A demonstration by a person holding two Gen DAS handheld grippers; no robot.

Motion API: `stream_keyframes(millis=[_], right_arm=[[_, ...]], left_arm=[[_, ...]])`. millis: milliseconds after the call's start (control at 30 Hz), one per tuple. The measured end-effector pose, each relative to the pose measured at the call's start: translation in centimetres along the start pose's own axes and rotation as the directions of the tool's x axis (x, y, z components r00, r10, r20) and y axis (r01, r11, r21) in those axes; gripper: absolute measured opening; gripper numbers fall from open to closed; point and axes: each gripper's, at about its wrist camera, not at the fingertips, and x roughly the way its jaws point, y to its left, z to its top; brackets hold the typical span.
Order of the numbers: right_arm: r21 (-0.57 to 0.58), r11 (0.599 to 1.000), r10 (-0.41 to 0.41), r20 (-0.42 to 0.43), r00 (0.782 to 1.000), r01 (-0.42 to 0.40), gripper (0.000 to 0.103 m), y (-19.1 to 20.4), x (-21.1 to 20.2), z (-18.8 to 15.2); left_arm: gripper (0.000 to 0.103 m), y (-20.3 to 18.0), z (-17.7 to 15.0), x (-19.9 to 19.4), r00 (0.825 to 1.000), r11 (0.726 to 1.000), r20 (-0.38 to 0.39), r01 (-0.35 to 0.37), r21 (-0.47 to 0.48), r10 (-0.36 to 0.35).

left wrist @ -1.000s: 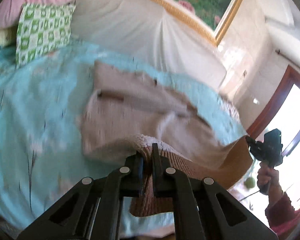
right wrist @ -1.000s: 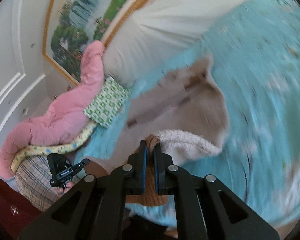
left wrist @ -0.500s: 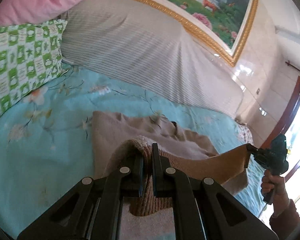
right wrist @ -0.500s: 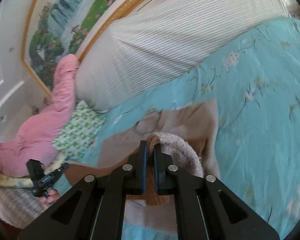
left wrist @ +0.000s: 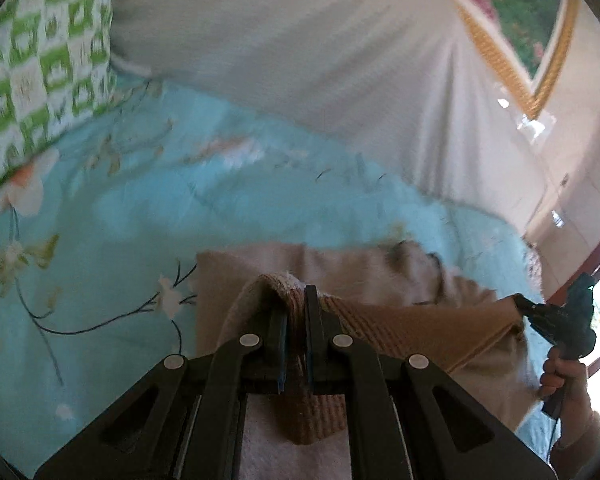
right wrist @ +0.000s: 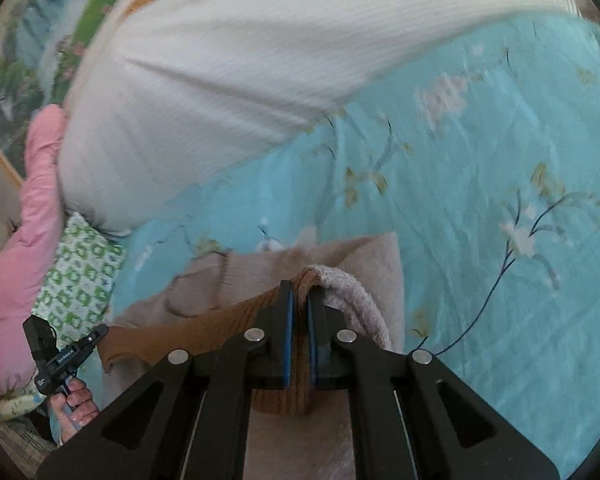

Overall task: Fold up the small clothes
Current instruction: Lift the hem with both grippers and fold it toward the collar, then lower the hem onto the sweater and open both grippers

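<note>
On the bed with the turquoise floral quilt (left wrist: 100, 216), the small beige knitted garment with its tan ribbed hem (left wrist: 364, 280) is caught at both lower corners: the left claw (left wrist: 296, 336) is pinching the ribbed edge between its pressed-together pads, and the right claw (right wrist: 299, 332) is clamped on the opposite corner the same way. A second ago the hem hung raised near the foot of the quilt, with most of the garment spread out ahead of it; since then both claws have carried it forward toward the white striped bolster (left wrist: 300, 52), so the tan band now stretches taut between them just above the garment's far half. That suggests the bottom-to-top fold is nearly laid. The likely next move is to lower the hem evenly onto the neckline side, beside the green checked pillow (left wrist: 40, 60), then release; uneven lowering could skew the fold.
</note>
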Motion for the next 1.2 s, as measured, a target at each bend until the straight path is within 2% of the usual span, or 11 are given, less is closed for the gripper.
stream_keyframes(millis=[167, 233, 367, 500, 633, 767, 833, 933, 1033, 1133, 1200], right_arm=[[-0.021, 0.999, -0.049, -0.020, 0.999, 0.049, 0.022, -0.1, 0.3, -0.5], [-0.029, 0.998, -0.047, 0.013, 0.999, 0.048, 0.040, 0.1, -1.4, -0.8], [-0.120, 0.992, -0.016, 0.054, 0.998, 0.022, 0.041, 2.3, -5.0, -2.2], [-0.366, 0.922, 0.083, -0.141, 0.986, -0.130, 0.041, 7.8, -4.3, -6.3], [-0.475, 0.836, 0.108, -0.350, 0.931, -0.276, 0.041, 11.9, -0.6, -9.5], [-0.483, 0.836, 0.053, -0.402, 0.914, -0.260, 0.041, 12.0, 2.8, -8.7], [-0.478, 0.855, 0.009, -0.374, 0.928, -0.201, 0.039, 10.8, 4.5, -6.8], [-0.406, 0.909, -0.034, -0.295, 0.955, -0.093, 0.038, 8.6, 6.1, -3.7], [-0.352, 0.931, -0.162, -0.170, 0.972, 0.093, 0.038, 6.0, 7.2, -0.7], [-0.091, 0.992, -0.101, -0.099, 0.990, 0.092, 0.038, 1.8, 6.8, 2.0], [0.015, 0.990, -0.137, -0.014, 0.991, 0.137, 0.038, 0.2, 5.1, 2.7]], left_arm=[[0.016, 1.1, -0.8, 0.1, 0.999, 1.000, -0.032, 0.011, -0.017, -0.011], [0.033, 0.8, -1.4, -1.5, 1.000, 1.000, -0.030, 0.008, -0.004, -0.008], [0.033, -2.2, -4.1, -5.3, 0.997, 0.992, -0.043, 0.075, 0.098, -0.071], [0.036, -7.4, -7.1, -5.1, 0.978, 0.953, -0.154, 0.176, 0.248, -0.141], [0.036, -11.3, -8.5, -1.7, 0.957, 0.910, -0.258, 0.223, 0.351, -0.135], [0.035, -11.5, -7.9, 1.8, 0.947, 0.895, -0.313, 0.200, 0.398, -0.073], [0.033, -11.0, -6.5, 2.8, 0.952, 0.893, -0.301, 0.186, 0.410, -0.060], [0.032, -9.5, -3.7, 4.2, 0.973, 0.905, -0.224, 0.054, 0.421, 0.046], [0.028, -6.5, -0.6, 5.9, 0.980, 0.943, -0.175, -0.037, 0.331, 0.100], [0.022, -2.5, 2.4, 6.8, 0.981, 0.977, -0.131, -0.120, 0.174, 0.144], [0.022, -0.6, 3.1, 6.2, 0.984, 0.988, -0.111, -0.129, 0.082, 0.137]])
